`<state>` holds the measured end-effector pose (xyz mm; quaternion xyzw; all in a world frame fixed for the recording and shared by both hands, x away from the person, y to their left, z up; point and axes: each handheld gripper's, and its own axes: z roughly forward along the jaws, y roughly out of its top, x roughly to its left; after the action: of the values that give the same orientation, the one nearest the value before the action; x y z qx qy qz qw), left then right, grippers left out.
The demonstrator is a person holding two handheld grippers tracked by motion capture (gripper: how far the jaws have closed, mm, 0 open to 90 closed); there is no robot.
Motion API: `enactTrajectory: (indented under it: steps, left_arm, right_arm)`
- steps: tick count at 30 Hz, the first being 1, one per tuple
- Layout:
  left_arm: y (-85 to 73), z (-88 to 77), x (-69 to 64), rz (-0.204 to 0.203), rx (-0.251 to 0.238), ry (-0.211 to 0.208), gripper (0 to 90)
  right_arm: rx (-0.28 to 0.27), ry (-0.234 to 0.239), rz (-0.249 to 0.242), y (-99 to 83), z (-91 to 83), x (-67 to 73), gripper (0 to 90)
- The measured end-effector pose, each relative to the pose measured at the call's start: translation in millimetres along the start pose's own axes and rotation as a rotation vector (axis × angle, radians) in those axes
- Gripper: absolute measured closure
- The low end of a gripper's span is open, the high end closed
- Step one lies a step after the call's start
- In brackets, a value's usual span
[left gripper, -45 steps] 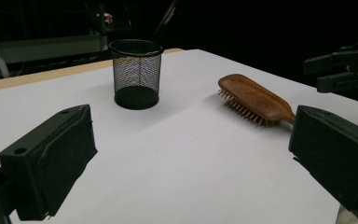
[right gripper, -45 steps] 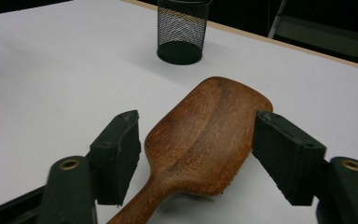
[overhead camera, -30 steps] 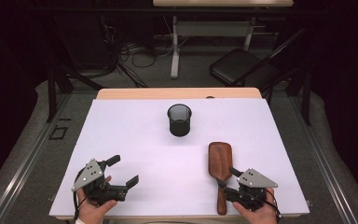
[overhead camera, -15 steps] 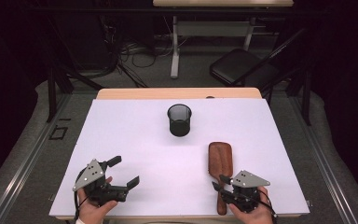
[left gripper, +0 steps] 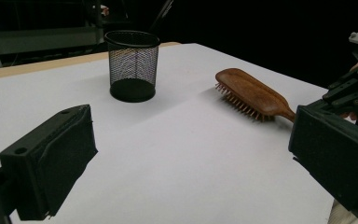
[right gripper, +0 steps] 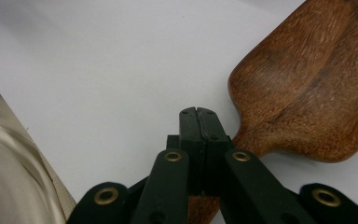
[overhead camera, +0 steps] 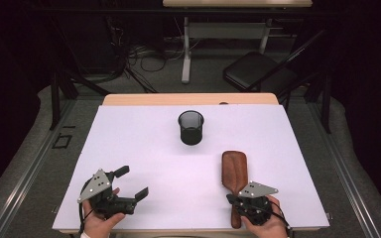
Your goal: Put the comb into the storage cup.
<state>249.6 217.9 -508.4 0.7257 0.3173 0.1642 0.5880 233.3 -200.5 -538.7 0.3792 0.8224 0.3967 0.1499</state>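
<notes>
white table (overhead camera: 144, 148) fills mid frame, mesh cup (overhead camera: 191, 128) at centre. wooden hairbrush (overhead camera: 233, 171) lower right, bristles down. right gripper (overhead camera: 248, 206) just clamped on its handle; left gripper (overhead camera: 129, 186) jaws apart, idle. risk: narrow handle grip, heavy head may pivot or slip on lift.

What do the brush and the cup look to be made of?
Brush: looks like solid wood, reddish brown with visible grain and a smooth, slightly glossy finish; its bristles look like wooden pins, though that is unsure. Cup: black see-through mesh with a solid rim and base, probably painted metal.
</notes>
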Motion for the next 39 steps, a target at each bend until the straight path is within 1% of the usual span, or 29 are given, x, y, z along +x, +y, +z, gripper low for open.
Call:
enactTrajectory:
  steps: [3, 8, 10, 13, 15, 20, 22, 23, 26, 27, 28, 31, 32, 39]
  left_arm:
    - [-0.3, 0.3, 0.2, -0.003, 0.002, 0.004, 0.6]
    - [-0.4, 0.3, 0.7, -0.006, 0.002, 0.003, 0.6]
    - [-0.4, 0.4, 0.6, -0.005, 0.003, 0.003, 0.6]
    - [-0.5, 0.4, 0.8, -0.005, 0.004, 0.005, 0.6]
    - [-0.6, 0.3, 0.9, -0.006, 0.004, 0.004, 0.6]
    - [-0.6, -0.1, 1.4, -0.004, 0.005, 0.005, 0.6]
    - [-0.8, 0.2, 1.7, -0.005, 0.003, 0.002, 0.6]
    - [-0.9, 0.3, 1.8, -0.006, 0.003, 0.001, 0.6]
    - [-0.9, 0.2, 1.8, -0.007, 0.002, 0.005, 0.6]
    - [-1.0, 0.2, 2.0, -0.007, -0.001, 0.002, 0.6]
    - [-0.9, 0.1, 2.0, -0.009, 0.001, 0.005, 0.6]
    - [-1.0, 0.2, 2.0, -0.009, 0.002, 0.006, 0.6]
    - [-1.0, 0.2, 2.0, -0.009, 0.002, 0.006, 0.6]
    - [-1.3, 0.4, 2.7, -0.012, 0.005, 0.005, 0.6]
  right_arm:
    - [0.015, 0.006, -0.005, -0.4, 1.7, 0.3, 90.0]
    - [0.044, -0.001, -0.008, -1.6, 5.0, -0.3, 90.0]
    - [0.045, 0.0, -0.008, -1.7, 5.1, -1.0, 90.0]
    - [0.056, -0.011, 0.005, -2.0, 4.8, -2.9, 90.0]
    - [0.056, -0.009, 0.01, -2.1, 4.5, -3.7, 90.0]
    - [0.061, -0.025, 0.029, -2.7, 2.1, -8.6, 90.0]
    - [0.069, -0.043, 0.044, -3.4, 0.3, -12.0, 90.0]
    - [0.069, -0.043, 0.044, -3.4, 0.3, -12.0, 90.0]
    - [0.076, -0.064, 0.06, -4.2, -2.1, -16.3, 90.0]
    - [0.076, -0.064, 0.06, -4.2, -2.1, -16.3, 90.0]
    - [0.079, -0.069, 0.073, -4.6, -3.4, -18.4, 90.0]
    - [0.082, -0.072, 0.078, -4.8, -4.8, -21.1, 90.0]
    - [0.077, -0.073, 0.088, -5.3, -5.5, -23.1, 90.0]
    - [0.084, -0.085, 0.087, -6.1, -7.1, -28.2, 90.0]
